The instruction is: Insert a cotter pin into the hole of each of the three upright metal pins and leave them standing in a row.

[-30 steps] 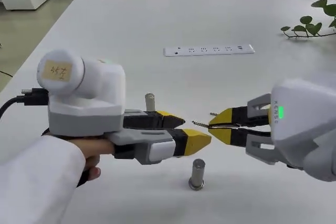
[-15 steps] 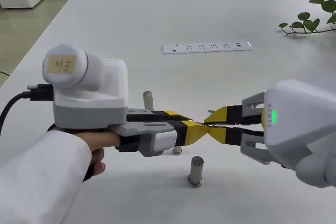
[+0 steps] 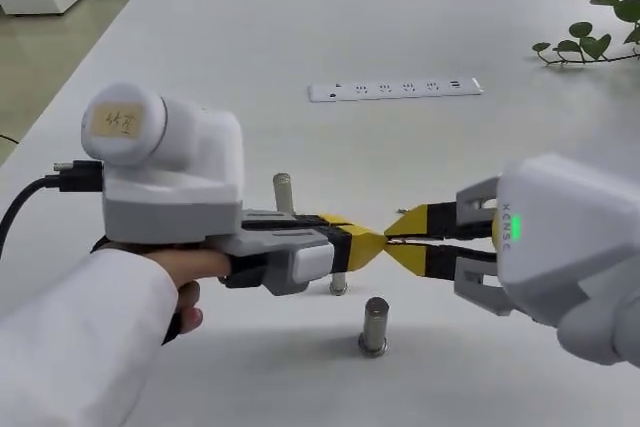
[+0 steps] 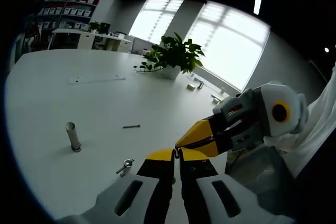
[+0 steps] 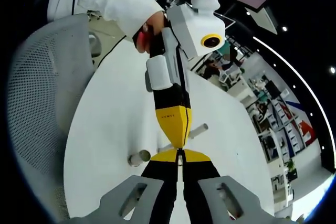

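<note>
A: How far along is this?

B: Barely begun, I judge. The back pin (image 3: 283, 190) and the front pin (image 3: 375, 325) stand upright on the table (image 3: 500, 157). A third pin (image 3: 338, 286) sits between them, mostly hidden under the left gripper (image 3: 370, 246). I see no cotter pin through any of them, though the holes are too small to be sure.

A: And the grippers?

B: The left gripper meets the right gripper (image 3: 392, 242) tip to tip above the third pin, each with its jaws pressed together. I cannot tell whether a cotter pin is nipped there.

A: What's left?

B: Seemingly all three insertions. One loose cotter pin (image 4: 131, 126) lies flat on the table, apart from the back pin.
</note>
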Demonstrator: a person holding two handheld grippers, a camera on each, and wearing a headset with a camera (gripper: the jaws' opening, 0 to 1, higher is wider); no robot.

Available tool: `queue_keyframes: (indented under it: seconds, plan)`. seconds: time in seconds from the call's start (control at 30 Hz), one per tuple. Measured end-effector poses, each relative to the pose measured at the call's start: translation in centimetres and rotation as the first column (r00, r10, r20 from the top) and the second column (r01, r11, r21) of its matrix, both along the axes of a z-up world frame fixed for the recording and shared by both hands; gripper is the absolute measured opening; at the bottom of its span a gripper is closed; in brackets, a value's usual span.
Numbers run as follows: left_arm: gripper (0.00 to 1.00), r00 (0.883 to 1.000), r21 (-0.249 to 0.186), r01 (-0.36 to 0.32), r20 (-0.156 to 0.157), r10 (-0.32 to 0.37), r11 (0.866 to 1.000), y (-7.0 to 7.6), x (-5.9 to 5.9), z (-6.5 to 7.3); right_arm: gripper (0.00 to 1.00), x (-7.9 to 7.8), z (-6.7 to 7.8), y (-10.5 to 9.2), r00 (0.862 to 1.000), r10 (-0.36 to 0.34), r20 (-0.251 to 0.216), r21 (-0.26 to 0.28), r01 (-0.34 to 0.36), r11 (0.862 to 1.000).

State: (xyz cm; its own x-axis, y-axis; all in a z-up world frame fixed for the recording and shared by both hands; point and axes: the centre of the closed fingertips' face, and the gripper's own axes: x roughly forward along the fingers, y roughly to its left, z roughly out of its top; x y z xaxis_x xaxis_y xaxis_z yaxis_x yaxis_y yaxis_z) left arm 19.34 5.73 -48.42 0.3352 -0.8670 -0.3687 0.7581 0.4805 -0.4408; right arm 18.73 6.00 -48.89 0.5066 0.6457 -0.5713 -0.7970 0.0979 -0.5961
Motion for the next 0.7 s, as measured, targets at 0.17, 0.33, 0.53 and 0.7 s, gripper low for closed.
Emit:
queue_keyframes:
  seconds: [0.17,0.33,0.53,0.7]
  plan:
    - [0.00,1.000,-0.005,-0.001,-0.007,0.001,1.000,0.15,0.00,-0.06,0.00,-0.07,0.00,0.15,1.000,0.004,-0.001,0.002,-0.004,1.000]
    - [0.00,0.999,-0.005,-0.026,-0.034,0.026,1.000,0.34,0.18,-0.27,0.00,0.06,-0.14,0.29,1.000,0.011,0.001,-0.001,-0.011,1.000]
    - [0.00,0.999,-0.005,-0.026,-0.037,0.025,1.000,0.33,0.14,-0.54,0.00,-0.06,-0.41,0.33,1.000,0.017,-0.026,0.021,-0.017,1.000]
    - [0.00,0.999,0.002,-0.028,-0.043,0.028,1.000,0.07,0.06,-0.74,0.00,-0.17,-0.56,0.18,0.999,0.025,-0.025,0.020,-0.025,0.999]
